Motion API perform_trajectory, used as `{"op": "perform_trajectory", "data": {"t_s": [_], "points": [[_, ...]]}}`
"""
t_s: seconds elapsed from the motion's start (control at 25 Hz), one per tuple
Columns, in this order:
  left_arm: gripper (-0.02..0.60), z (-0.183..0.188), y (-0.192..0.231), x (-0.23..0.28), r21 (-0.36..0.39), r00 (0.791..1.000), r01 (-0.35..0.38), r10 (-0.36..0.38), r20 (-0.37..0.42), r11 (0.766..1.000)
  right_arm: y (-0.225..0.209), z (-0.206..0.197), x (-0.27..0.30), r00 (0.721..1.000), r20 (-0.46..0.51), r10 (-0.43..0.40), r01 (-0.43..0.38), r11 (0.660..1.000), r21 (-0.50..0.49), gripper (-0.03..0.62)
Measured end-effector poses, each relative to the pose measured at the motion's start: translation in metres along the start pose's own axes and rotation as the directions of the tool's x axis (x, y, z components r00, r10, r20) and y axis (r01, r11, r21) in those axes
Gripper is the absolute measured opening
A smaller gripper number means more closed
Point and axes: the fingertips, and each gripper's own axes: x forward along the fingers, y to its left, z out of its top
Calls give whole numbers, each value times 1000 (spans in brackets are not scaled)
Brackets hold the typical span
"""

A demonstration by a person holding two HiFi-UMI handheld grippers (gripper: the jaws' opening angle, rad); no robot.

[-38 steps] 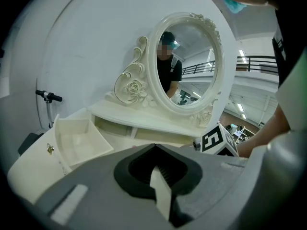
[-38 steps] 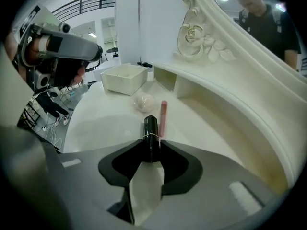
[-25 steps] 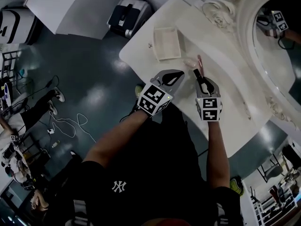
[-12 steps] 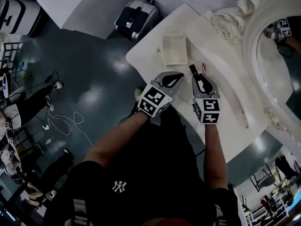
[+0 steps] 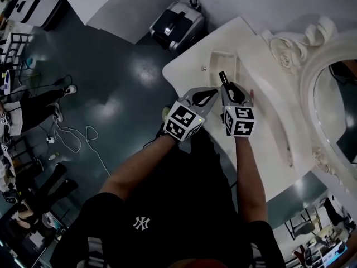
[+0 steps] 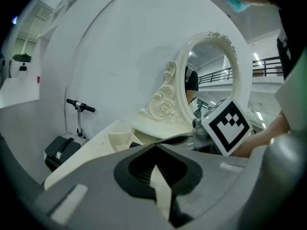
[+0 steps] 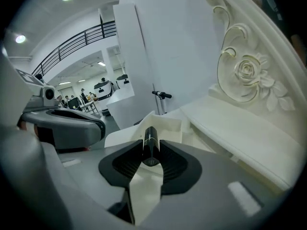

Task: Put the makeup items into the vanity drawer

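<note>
**Ann:** Head view first, from the left. What did the left gripper (image 5: 208, 93) have?

**Ben:** Nothing. Its jaws were together at the tips with nothing between them, and it hung close beside the right gripper's jaws, on their left, near the front edge of the vanity top (image 5: 268, 127).

**Ann:** And the right gripper (image 5: 227, 88)?

**Ben:** Clamped on a slim black tube (image 7: 150, 146), both pads pressing its sides. The tube stuck out forward past the fingertips. The open drawer (image 5: 215, 66) lay just ahead of those jaws and a little below them. I couldn't tell what, if anything, was already in it.

**Ann:** So which step was that?

**Ben:** The carry, I'd say. The item was picked up but not yet dropped. The next move looked to call for bringing the tube's tip over the drawer's hollow, dipping it, then letting the jaws part.

**Ann:** Any edges to mind?

**Ben:** The drawer's near wall stood between the jaws and the hollow, so the tube would probably have to clear it before going down. Left of the jaws the other gripper crowded things. Right of them rose the raised shelf and the carved frame (image 7: 247, 71). Straight ahead, above the drawer, the way looked open.
</note>
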Motion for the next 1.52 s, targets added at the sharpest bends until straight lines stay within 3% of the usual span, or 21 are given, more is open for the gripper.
{"op": "perform_trajectory", "data": {"t_s": [0.68,0.88,1.2,1.52], "points": [[0,3,32,-7,-28,999,-40,40,3,999,10,-4,51,990,-138,-30,27,999,-24,135],[0,2,32,-6,-29,999,-37,37,1,999,12,-2,44,992,-120,-33,28,999,-46,150],[0,5,15,-1,-11,1000,-10,10,2,1000,10,6,17,998,-55,-40,37,998,-48,114],[0,6,-10,6,14,1000,25,-25,5,1000,-11,-4,-21,995,-22,-100,99,994,-35,106]]}}
